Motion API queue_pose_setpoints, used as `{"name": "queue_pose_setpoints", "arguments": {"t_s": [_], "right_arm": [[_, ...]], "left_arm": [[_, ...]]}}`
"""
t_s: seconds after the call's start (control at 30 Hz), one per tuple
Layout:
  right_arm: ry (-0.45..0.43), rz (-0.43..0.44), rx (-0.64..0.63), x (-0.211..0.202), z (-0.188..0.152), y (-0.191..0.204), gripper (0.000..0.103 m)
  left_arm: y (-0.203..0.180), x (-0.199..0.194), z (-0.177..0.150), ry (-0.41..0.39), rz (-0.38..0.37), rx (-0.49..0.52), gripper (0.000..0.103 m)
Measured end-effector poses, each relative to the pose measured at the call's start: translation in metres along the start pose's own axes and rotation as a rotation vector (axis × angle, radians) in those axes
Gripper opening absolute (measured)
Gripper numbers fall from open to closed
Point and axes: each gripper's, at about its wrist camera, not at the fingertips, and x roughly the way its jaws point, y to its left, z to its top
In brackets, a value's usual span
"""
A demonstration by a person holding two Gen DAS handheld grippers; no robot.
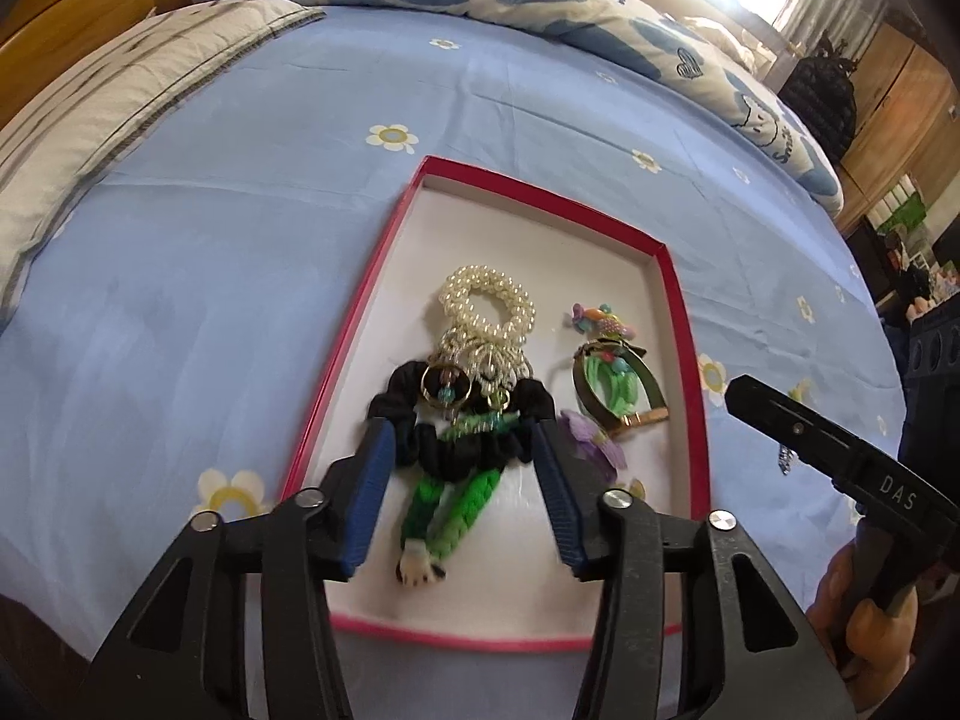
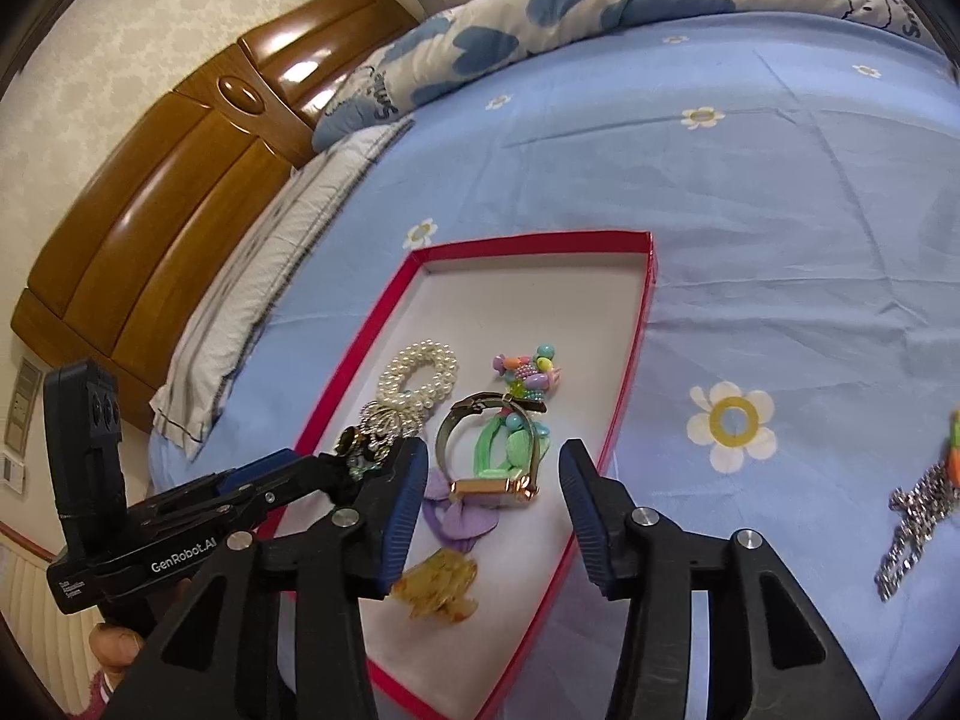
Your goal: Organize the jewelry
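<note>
Left hand-held gripper (image 1: 462, 438) hovers spread wide around the black scrunchie (image 1: 462, 450) in the red box (image 1: 678, 300). Right hand-held gripper (image 2: 492, 468) gapes empty — watch (image 2: 480, 450) just ahead, chain (image 2: 912, 516) off right on the bed (image 2: 780, 240).

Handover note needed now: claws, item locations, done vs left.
Left claw: open, empty, fingers either side of the black fabric scrunchie in the red-rimmed shallow box.
Right claw: open, empty, above the box's right edge.
In the box: white pearl bracelet, green braided band, colourful bead cluster, dark bangle with gold bar, purple flower piece, amber hair claw clip.
Left: silver chain with an orange piece lies on the blue flowered bedsheet, outside the box on the right.
</note>
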Motion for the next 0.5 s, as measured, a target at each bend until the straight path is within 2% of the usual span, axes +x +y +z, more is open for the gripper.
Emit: {"name": "queue_pose_setpoints", "arguments": {"t_s": [0.07,0.17,0.5], "right_arm": [[-0.010,0.014,0.002,-0.008,-0.005,0.001,0.051],[-0.037,0.052,0.020,-0.021,-0.016,0.001,0.063],[-0.064,0.086,0.056,-0.047,-0.050,0.000,0.065]], "left_arm": [[0.003,-0.008,-0.006,-0.006,-0.013,-0.024,0.051],[0.008,-0.019,-0.014,-0.012,-0.039,-0.060,0.066],[0.011,-0.039,-0.038,-0.027,-0.031,-0.077,0.068]]}}
